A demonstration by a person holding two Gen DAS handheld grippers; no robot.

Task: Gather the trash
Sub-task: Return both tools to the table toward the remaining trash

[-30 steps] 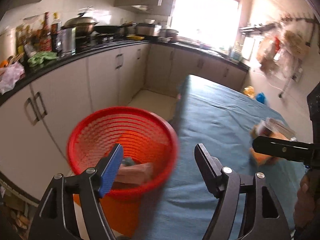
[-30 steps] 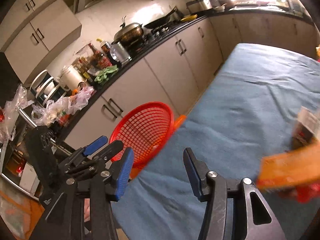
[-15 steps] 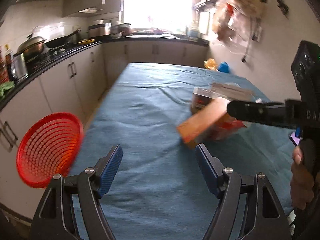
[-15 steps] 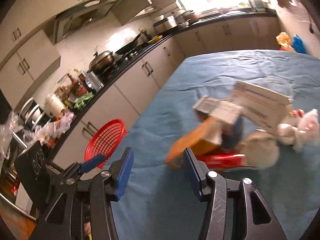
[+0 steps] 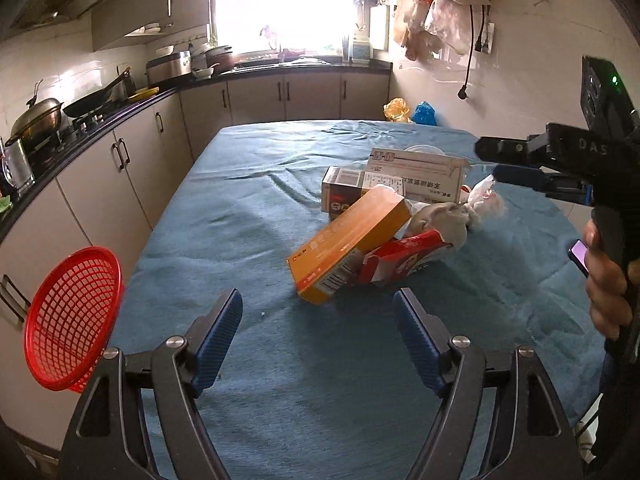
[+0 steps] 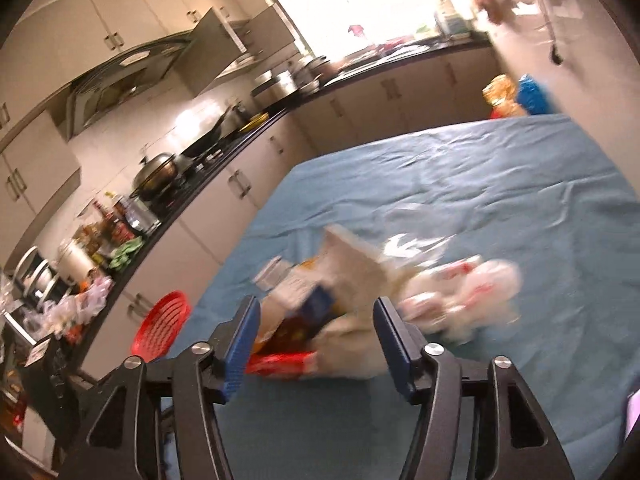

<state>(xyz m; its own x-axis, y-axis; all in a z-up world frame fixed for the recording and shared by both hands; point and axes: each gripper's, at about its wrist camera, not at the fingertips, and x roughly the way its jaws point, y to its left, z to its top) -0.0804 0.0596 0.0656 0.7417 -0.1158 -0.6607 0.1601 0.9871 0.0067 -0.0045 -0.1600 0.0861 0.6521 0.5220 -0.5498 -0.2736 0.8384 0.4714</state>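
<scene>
A heap of trash lies mid-table on the blue cloth [image 5: 248, 216]: an orange box [image 5: 348, 244], a red-and-white wrapper [image 5: 404, 264], a white printed box [image 5: 416, 178], a dark red box [image 5: 340, 196] and a knotted plastic bag [image 5: 444, 216]. My left gripper [image 5: 318, 308] is just short of the orange box, its jaws opening with nothing between them. My right gripper [image 5: 489, 159] comes in from the right above the heap. In its own blurred view the right gripper [image 6: 316, 316] has opening jaws with the heap [image 6: 360, 280] just beyond the pads, untouched. A red basket [image 5: 72, 320] hangs off the table's left edge.
A black counter [image 5: 100, 116] with a wok, pots and white cabinets runs along the left and far side. Yellow and blue bags [image 5: 408, 110] sit past the table's far end. Plastic bags [image 5: 440, 8] hang on the right wall. A hand [image 5: 608, 288] grips the right gripper's handle.
Both views have swung right, away from the red basket and onto the trash heap. The basket now sits at the left edge. Both pairs of jaws stand wider than before.
</scene>
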